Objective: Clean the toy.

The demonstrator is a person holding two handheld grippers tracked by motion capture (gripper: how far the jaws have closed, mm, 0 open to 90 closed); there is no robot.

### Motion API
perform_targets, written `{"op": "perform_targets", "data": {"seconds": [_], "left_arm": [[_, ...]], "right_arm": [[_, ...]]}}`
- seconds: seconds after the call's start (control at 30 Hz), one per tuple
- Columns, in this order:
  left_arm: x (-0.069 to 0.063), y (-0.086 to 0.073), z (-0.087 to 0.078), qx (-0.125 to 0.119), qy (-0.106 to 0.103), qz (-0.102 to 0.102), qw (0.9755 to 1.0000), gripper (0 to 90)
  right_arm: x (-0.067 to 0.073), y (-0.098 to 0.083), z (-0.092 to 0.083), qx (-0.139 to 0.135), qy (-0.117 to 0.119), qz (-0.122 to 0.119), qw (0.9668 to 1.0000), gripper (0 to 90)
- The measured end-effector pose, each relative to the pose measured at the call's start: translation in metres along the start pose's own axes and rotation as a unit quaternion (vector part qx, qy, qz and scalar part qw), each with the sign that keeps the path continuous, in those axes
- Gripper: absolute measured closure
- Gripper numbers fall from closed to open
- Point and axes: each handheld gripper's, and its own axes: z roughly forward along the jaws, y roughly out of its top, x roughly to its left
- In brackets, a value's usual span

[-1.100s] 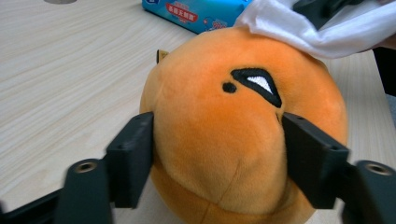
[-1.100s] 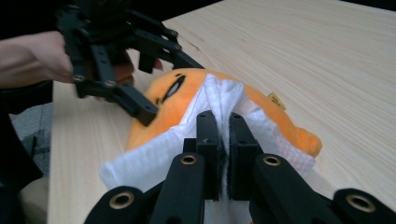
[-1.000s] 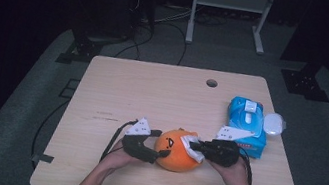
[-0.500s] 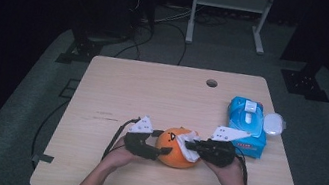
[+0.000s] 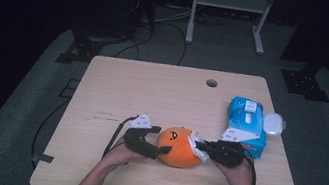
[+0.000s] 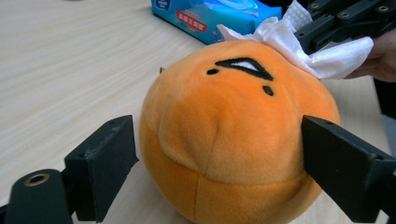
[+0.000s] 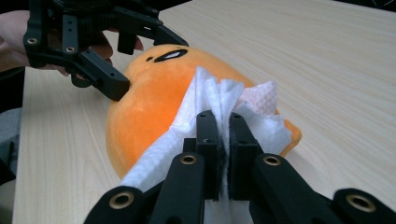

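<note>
While tissue pack (image 5: 245,125) sits near, plush (image 5: 178,148) blocks table (image 5: 162,92).

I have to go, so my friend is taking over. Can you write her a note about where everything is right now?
Left tool: jaws just reopened, astride the plush; one pad touches its side, the other stands off.
Right tool: shut on a wipe, pressed on the plush's top.
Plush sits near the table's front edge; the wipe pack lies behind the right tool.
Done: wipe fetched, on the plush.
Left: probably steady it, finish wiping.
</note>
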Motion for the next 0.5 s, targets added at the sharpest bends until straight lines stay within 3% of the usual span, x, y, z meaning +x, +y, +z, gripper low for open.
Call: {"op": "perform_targets", "data": {"seconds": [0.03, 0.1, 0.17, 0.3, 0.37, 0.5], "left_arm": [[-0.001, 0.0, 0.0, 0.001, -0.008, 0.008, 0.9999, 18.5], [-0.004, 0.001, 0.0, 0.005, -0.006, 0.013, 0.9999, 25.0], [-0.008, 0.005, -0.002, 0.007, -0.003, 0.031, 0.9995, 28.8], [-0.019, 0.011, 0.001, 0.015, 0.003, 0.066, 0.9977, 31.5], [-0.026, 0.013, 0.002, 0.022, 0.009, 0.093, 0.9954, 32.3], [-0.033, 0.014, 0.003, 0.028, 0.008, 0.12, 0.9923, 32.6]], "right_arm": [[0.0, 0.0, -0.001, -0.001, 0.001, -0.001, 1.0, 84.9], [0.003, 0.004, -0.001, 0.0, 0.005, -0.007, 1.0, 84.8], [0.008, 0.009, 0.001, -0.005, 0.014, -0.016, 0.9998, 84.8], [0.021, 0.024, 0.011, -0.006, 0.031, -0.041, 0.9987, 84.8], [0.025, 0.032, 0.017, -0.008, 0.034, -0.052, 0.998, 84.8], [0.02, 0.041, 0.021, -0.012, 0.019, -0.055, 0.9982, 84.8]]}}
